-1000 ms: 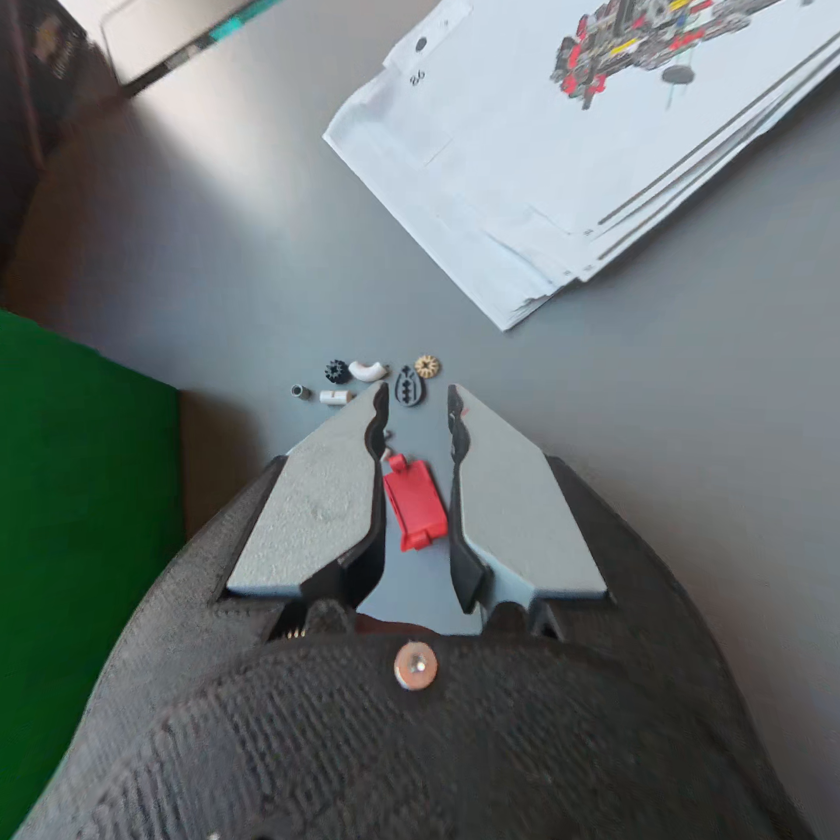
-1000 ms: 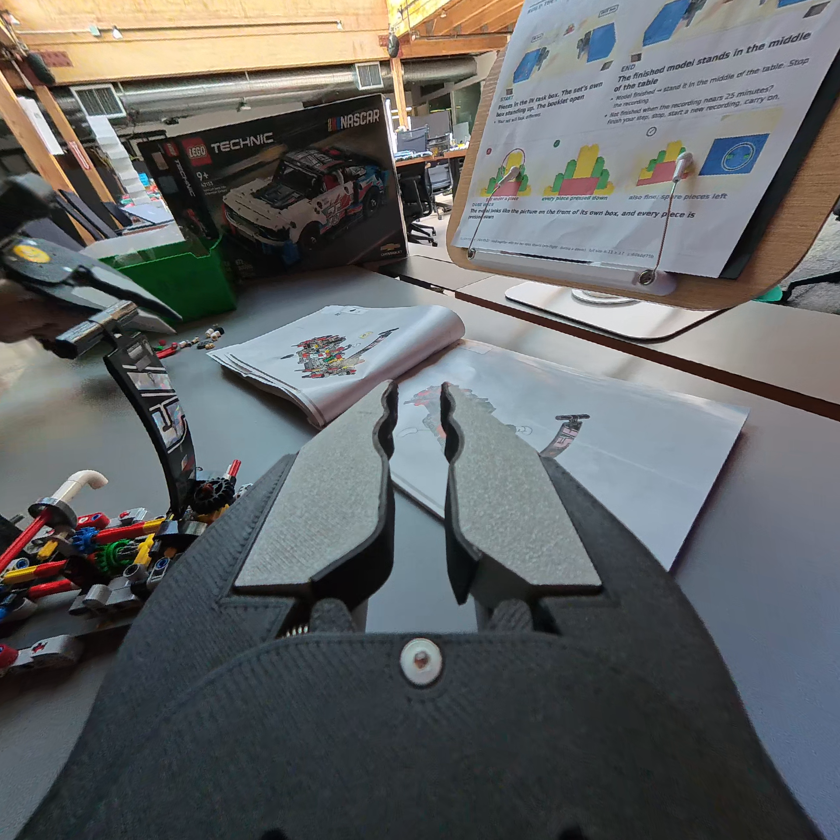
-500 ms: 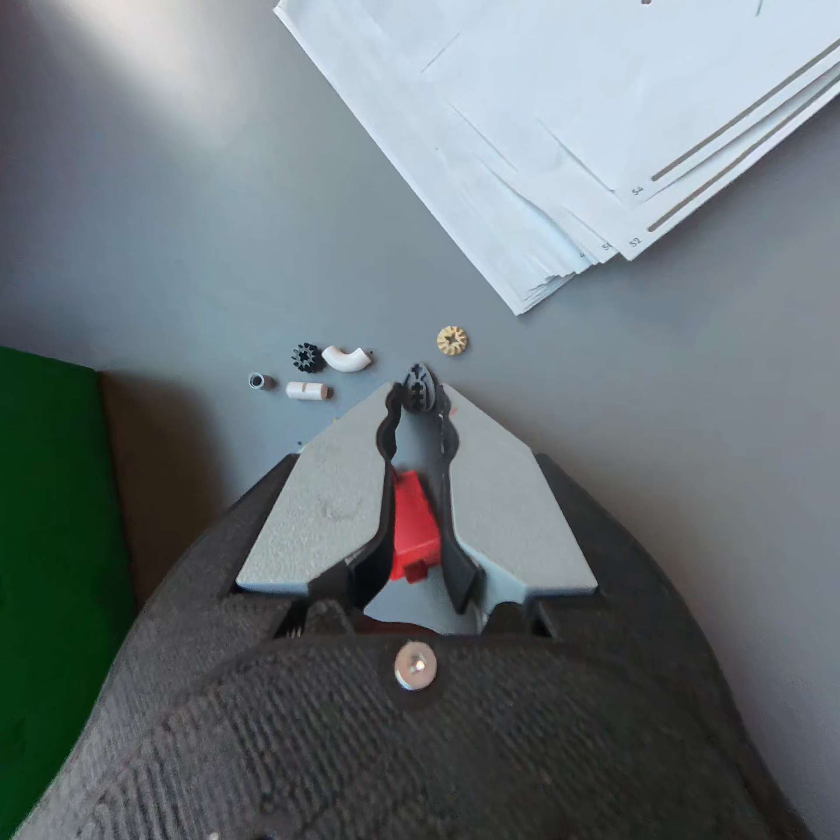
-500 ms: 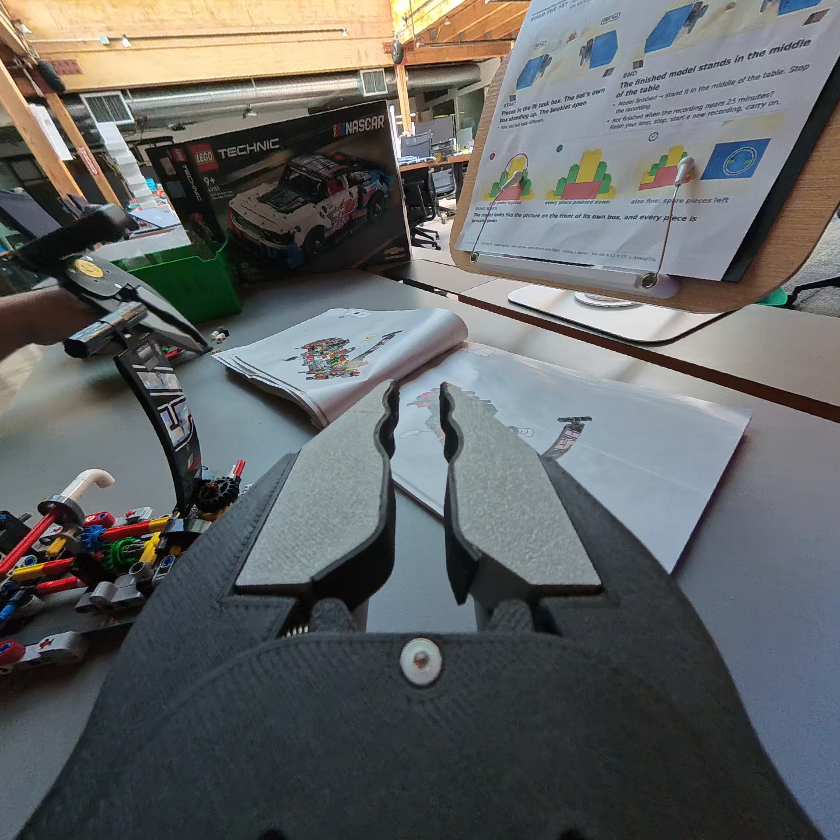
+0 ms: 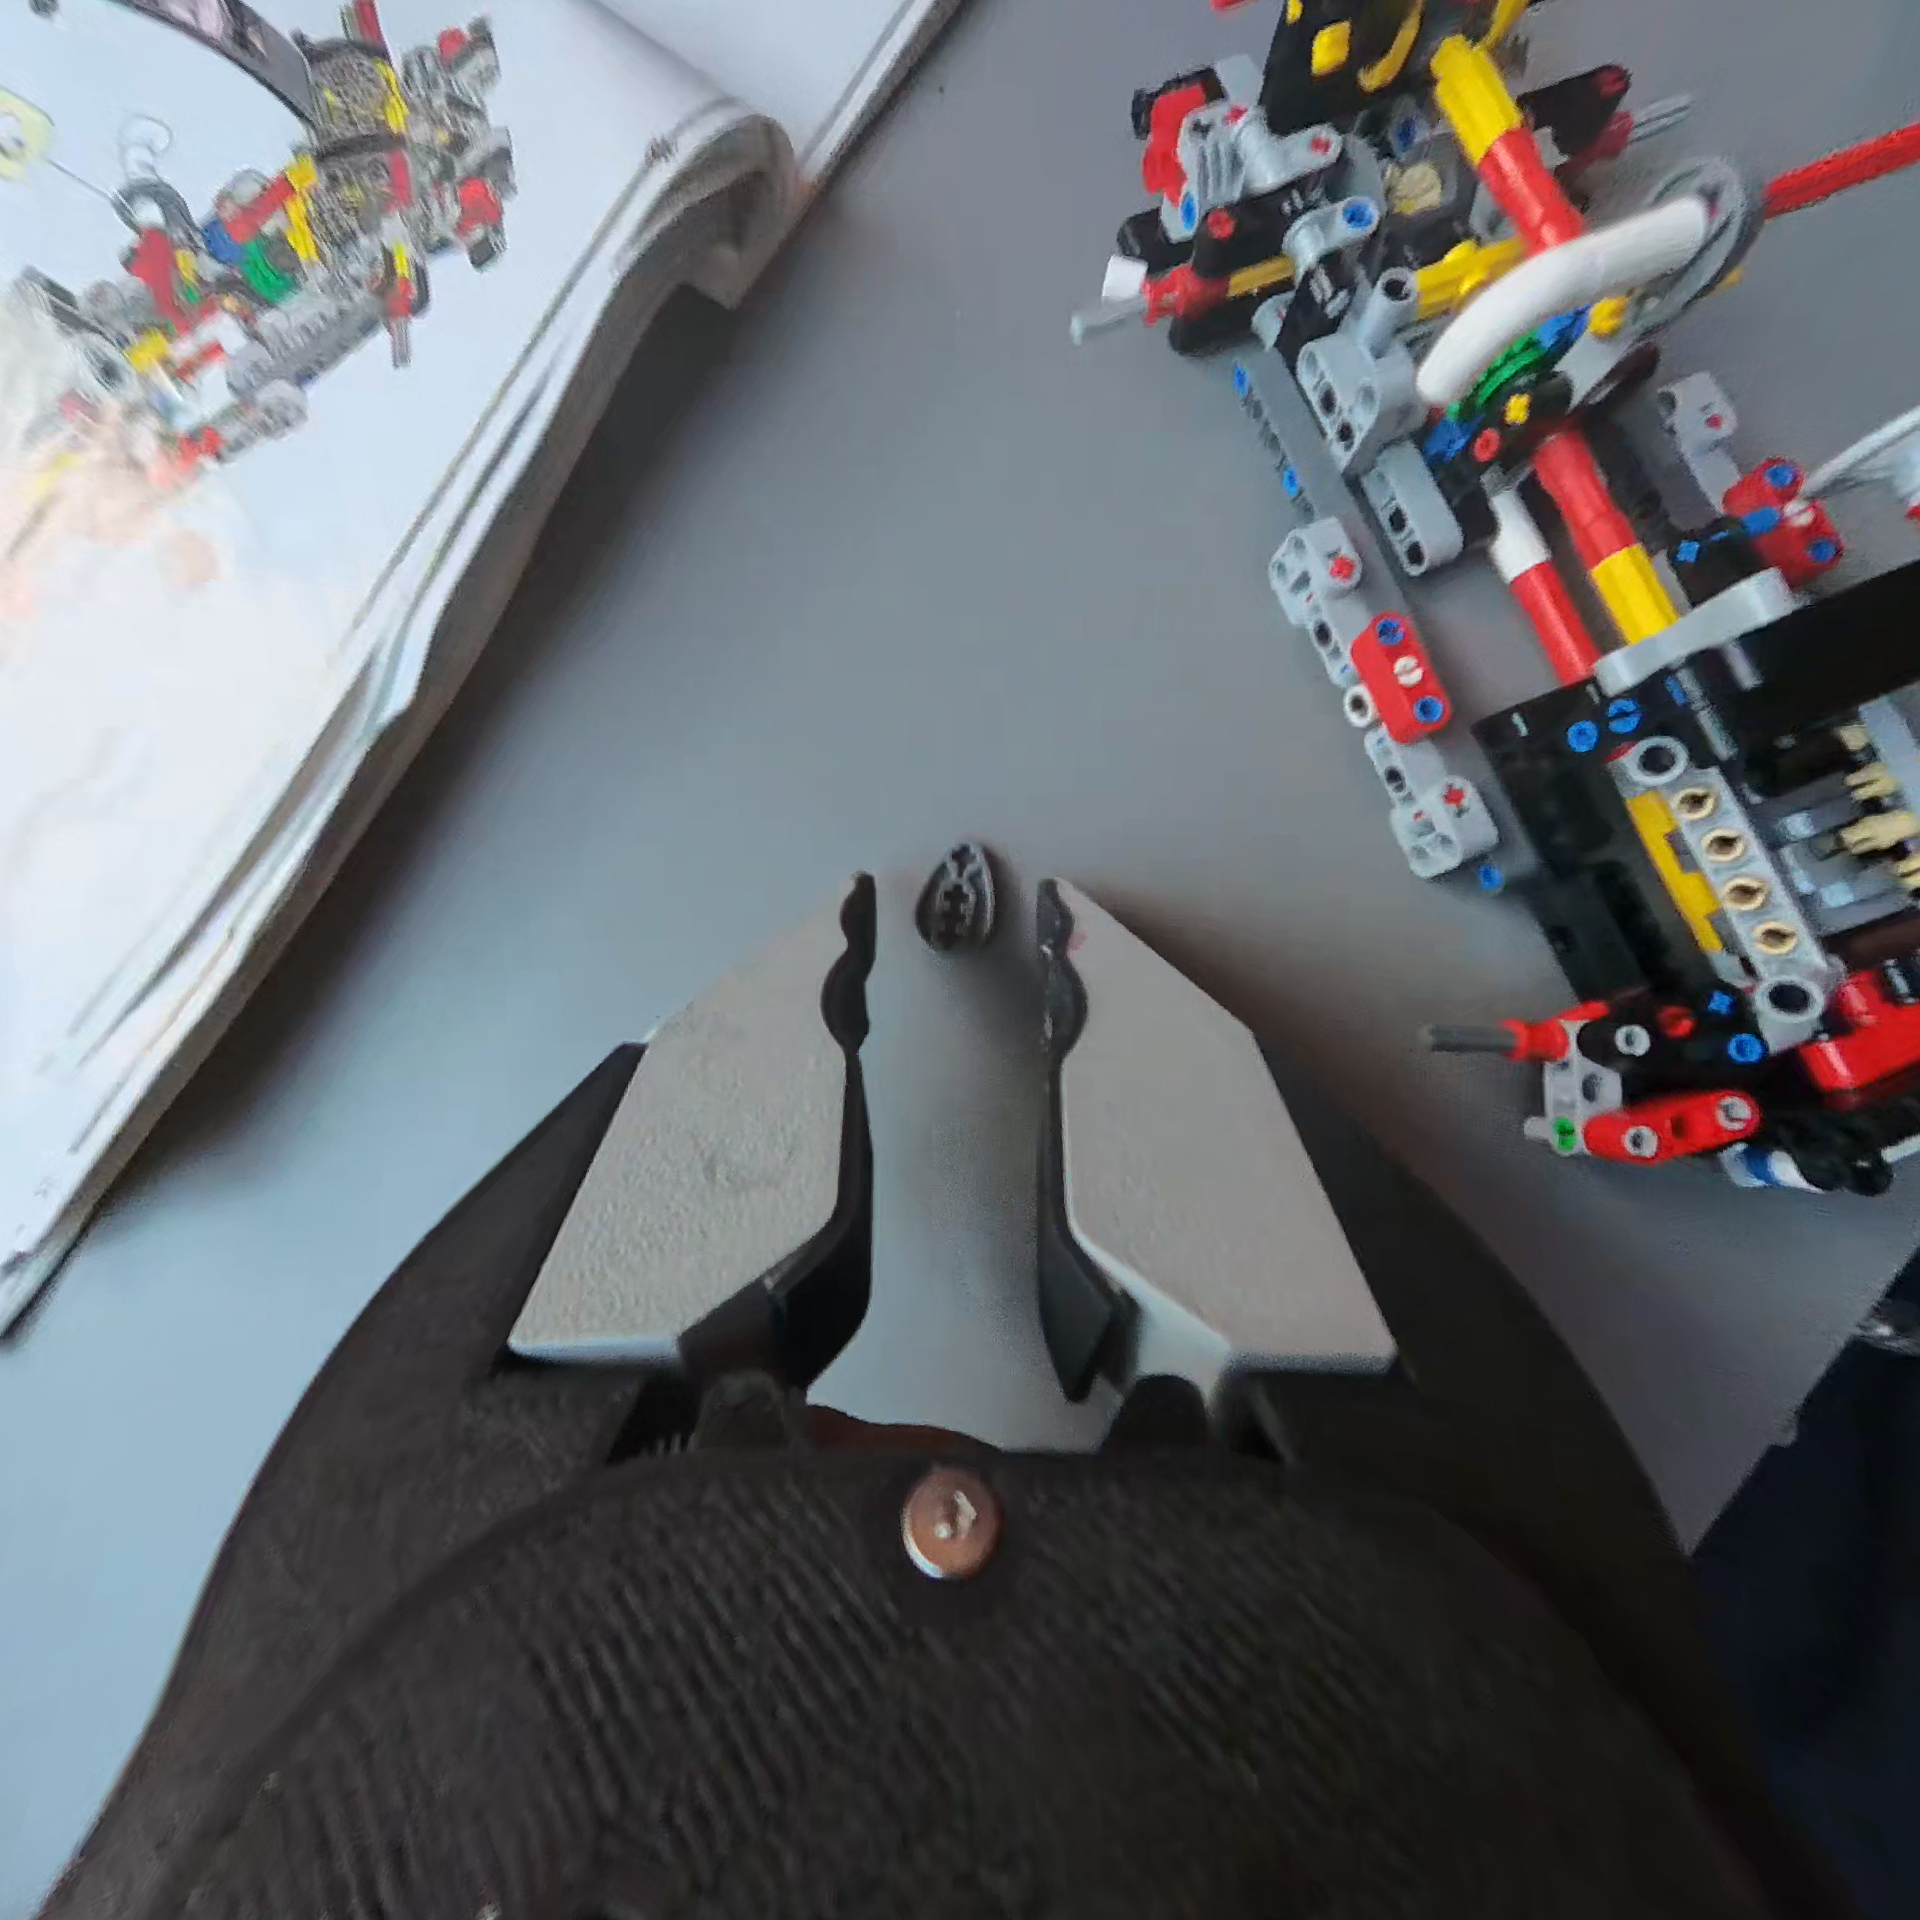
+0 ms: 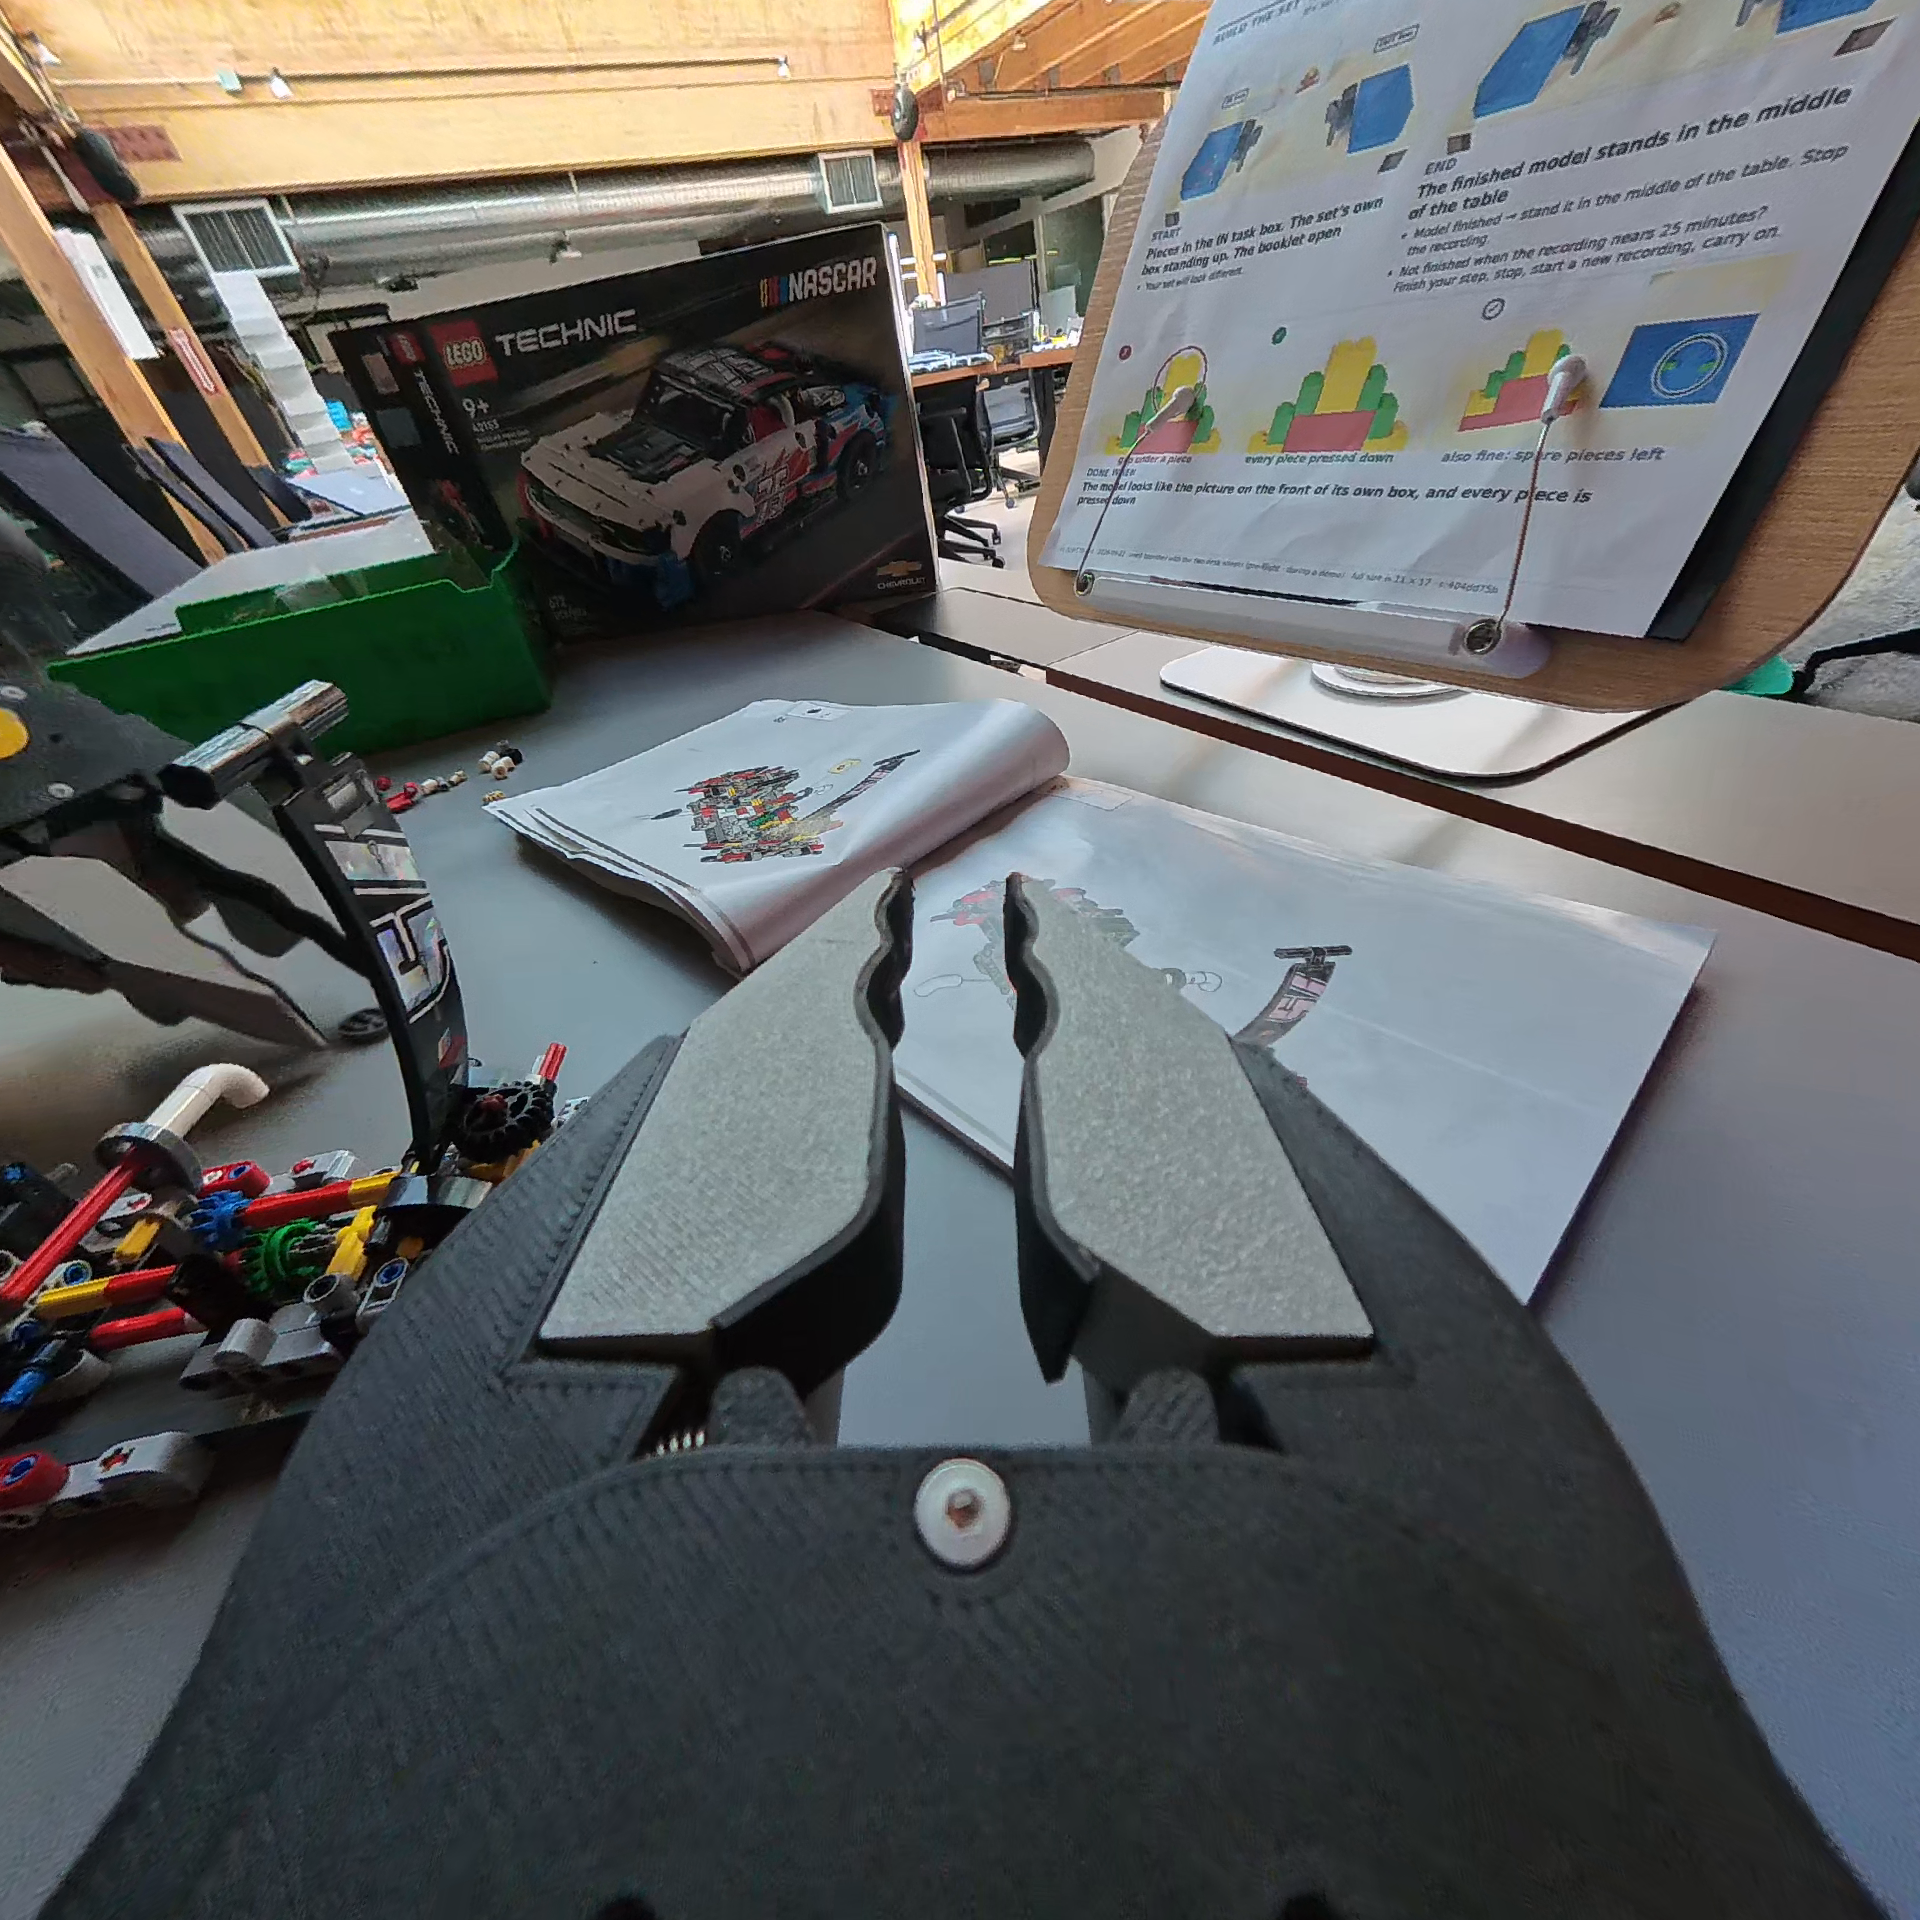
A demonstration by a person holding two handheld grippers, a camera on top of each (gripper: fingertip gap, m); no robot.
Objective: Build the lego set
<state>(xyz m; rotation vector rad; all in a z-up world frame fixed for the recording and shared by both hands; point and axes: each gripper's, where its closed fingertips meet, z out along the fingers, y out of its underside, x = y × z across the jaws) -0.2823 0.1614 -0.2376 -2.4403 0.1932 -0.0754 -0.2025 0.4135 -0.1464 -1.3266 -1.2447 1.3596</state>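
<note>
Dark teardrop-shaped piece (image 5: 958,899) is lying on the grey table (image 5: 831,582) between the left gripper (image 5: 956,896)'s spread fingertips, touching neither; squaring both pads on its flanks looks wise. Right gripper (image 6: 958,894) is hovering part-open and empty over the open booklet (image 6: 1403,1029).

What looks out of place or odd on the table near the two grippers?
One small dark oval piece lies alone on the grey table, between the open fingers of the left gripper, untouched, apart from the half-built model. Nothing looks spilled or damaged.
</note>
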